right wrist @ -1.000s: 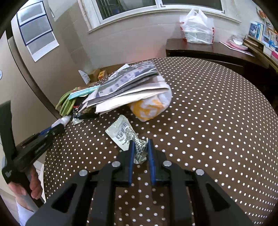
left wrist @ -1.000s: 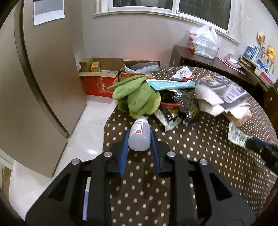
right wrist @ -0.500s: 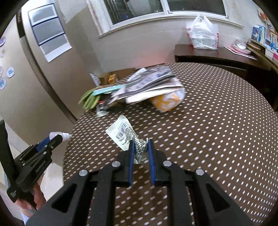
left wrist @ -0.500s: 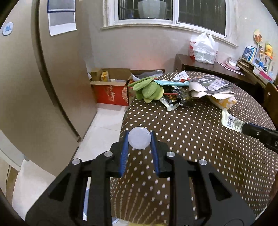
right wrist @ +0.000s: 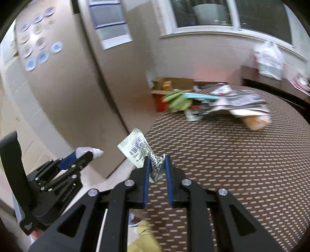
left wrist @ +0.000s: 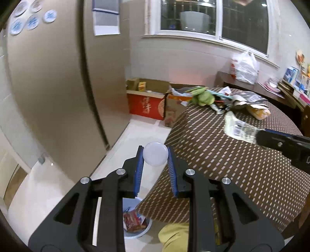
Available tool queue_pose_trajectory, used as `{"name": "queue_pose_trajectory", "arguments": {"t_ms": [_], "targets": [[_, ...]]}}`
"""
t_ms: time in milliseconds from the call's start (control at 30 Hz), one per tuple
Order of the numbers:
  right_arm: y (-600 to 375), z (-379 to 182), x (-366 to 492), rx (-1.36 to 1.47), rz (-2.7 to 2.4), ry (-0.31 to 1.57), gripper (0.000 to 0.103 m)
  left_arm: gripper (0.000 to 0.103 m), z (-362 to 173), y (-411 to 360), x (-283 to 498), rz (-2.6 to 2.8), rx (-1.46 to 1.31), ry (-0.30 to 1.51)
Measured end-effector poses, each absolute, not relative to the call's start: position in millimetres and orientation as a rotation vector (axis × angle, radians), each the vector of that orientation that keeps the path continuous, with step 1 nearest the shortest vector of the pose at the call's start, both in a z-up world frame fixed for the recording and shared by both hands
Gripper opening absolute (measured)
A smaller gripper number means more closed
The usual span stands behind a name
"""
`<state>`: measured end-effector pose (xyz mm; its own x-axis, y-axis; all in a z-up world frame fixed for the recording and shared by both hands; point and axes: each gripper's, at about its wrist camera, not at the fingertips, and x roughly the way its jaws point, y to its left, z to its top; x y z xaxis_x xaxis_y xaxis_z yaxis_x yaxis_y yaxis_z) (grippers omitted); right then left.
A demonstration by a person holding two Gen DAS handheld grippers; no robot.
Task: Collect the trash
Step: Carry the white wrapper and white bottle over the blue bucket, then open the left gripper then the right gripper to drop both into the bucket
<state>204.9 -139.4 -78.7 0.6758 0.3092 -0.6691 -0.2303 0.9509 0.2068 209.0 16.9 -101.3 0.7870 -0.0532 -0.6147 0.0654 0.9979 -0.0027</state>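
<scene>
Beyond the left tongs (left wrist: 155,155) the floor (left wrist: 58,186) runs pale and bare to a tall beige cabinet (left wrist: 58,87) on their left, with round stickers (left wrist: 31,21) high on its face. Straight ahead, against the far wall under the window (left wrist: 213,17), stand a red cardboard box (left wrist: 145,104) and an open brown box (left wrist: 174,110). To the right of these tongs spreads the round counter (left wrist: 232,164) in its brown dotted cloth. On its far side lies a heap of leftover trash: a green leafy bundle (left wrist: 203,97), crumpled newspaper (left wrist: 246,98) and an orange-yellow wrapper (left wrist: 259,112). A white plastic bag (left wrist: 245,68) sits on the dark sideboard behind.

Directly below the left tongs, close to the counter's hanging cloth, a white bin (left wrist: 135,223) stands on the floor with a red packet (left wrist: 132,223) inside; a yellow-green sleeve or trouser leg (left wrist: 174,238) shows just beside it.

The left tongs are closed narrowly on a white bottle (left wrist: 155,156), whose round end faces the camera between the blue pads; in the right wrist view its pointed cap (right wrist: 95,152) sticks out past the tips. It hangs over the floor, off the counter's edge.

The right tongs (right wrist: 157,164) pinch a twisted pale wrapper (right wrist: 135,151) with a barcode, narrow on its crumpled tail; the flat printed part fans out up and to the left of the tips, over the counter's rim. The left tongs are lower left of it, well apart.
</scene>
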Motion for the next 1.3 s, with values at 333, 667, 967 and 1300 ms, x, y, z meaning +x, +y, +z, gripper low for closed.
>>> {"name": "queue_pose_trajectory", "arguments": {"t_ms": [333, 667, 967, 1300], "targets": [[-61.9, -96.4, 196.8, 0.032, 0.428, 0.816, 0.015, 0.024, -123.0, 65.9, 181.1, 0.047, 0.007, 0.714], [-24.1, -120.4, 195.4, -0.012, 0.462, 0.882, 0.015, 0.024, -157.9, 97.8, 186.7, 0.130, -0.019, 0.795], [-7.4, -134.9, 200.9, -0.037, 0.455, 0.916, 0.015, 0.071, -185.6, 109.0, 200.3, 0.135, -0.015, 0.885], [16.1, -164.1, 217.2, -0.079, 0.464, 0.983, 0.015, 0.071, -194.3, 142.3, 189.3, 0.224, -0.064, 0.907]]}}
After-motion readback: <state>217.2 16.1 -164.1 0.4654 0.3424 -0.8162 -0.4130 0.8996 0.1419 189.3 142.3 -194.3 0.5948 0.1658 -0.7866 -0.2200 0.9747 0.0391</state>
